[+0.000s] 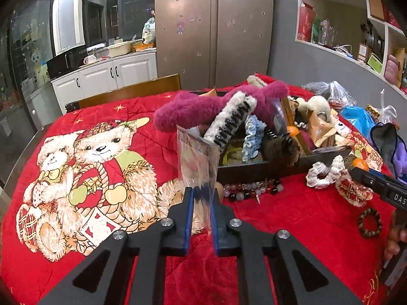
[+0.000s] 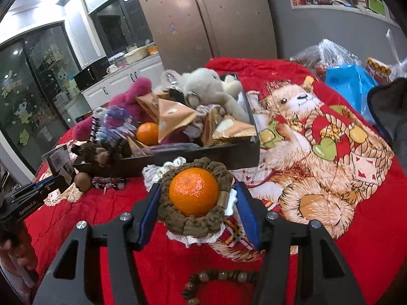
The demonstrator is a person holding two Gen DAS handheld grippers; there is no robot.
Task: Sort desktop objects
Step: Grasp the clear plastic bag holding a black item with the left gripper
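My left gripper (image 1: 202,193) is shut on a clear plastic packet (image 1: 197,157) and holds it upright just in front of the dark box (image 1: 254,169). The box is full of plush toys, hair clips and scrunchies. My right gripper (image 2: 194,195) is open around an orange (image 2: 193,191) that sits in a brown scrunchie (image 2: 195,225), in front of the box (image 2: 203,156). The pads stand apart from the fruit. A second orange (image 2: 147,133) lies inside the box. The right gripper also shows in the left wrist view (image 1: 376,180).
A red bear-print blanket (image 1: 292,223) covers the table. A bead bracelet (image 1: 250,189) lies by the box front, a dark bead bracelet (image 1: 370,222) at right, another (image 2: 218,279) under my right gripper. A white scrunchie (image 1: 321,172) and plastic bags (image 2: 343,81) lie to the right.
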